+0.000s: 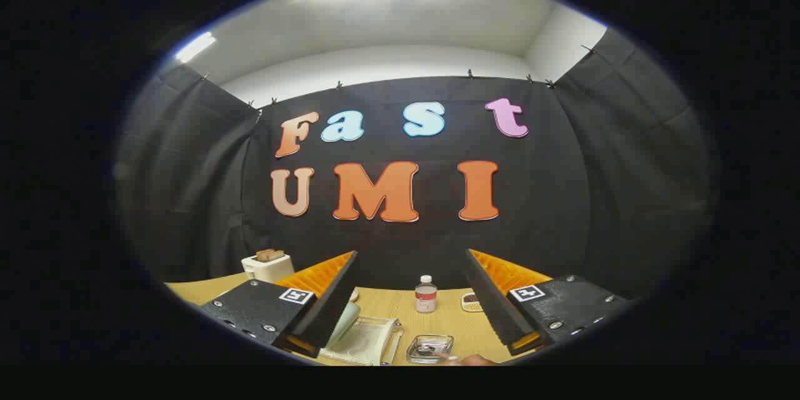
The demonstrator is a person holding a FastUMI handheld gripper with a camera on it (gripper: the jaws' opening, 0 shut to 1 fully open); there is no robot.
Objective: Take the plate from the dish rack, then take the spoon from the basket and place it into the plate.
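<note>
Gripper [409, 300] open, 2 fingers spread wide, holding nothing. Pale round plate [347, 322] stands on edge in white wire dish rack [369, 340], below and just ahead, nearer the left finger; small metal basket [430, 349] beside rack.

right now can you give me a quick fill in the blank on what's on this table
1. The gripper is held above the table with its fingers ____.
2. The plate stands in the ____.
3. The small bottle beyond the fingers has a ____ cap.
4. The toaster has ____ in its slots.

Missing words: open; dish rack; white; bread
</note>
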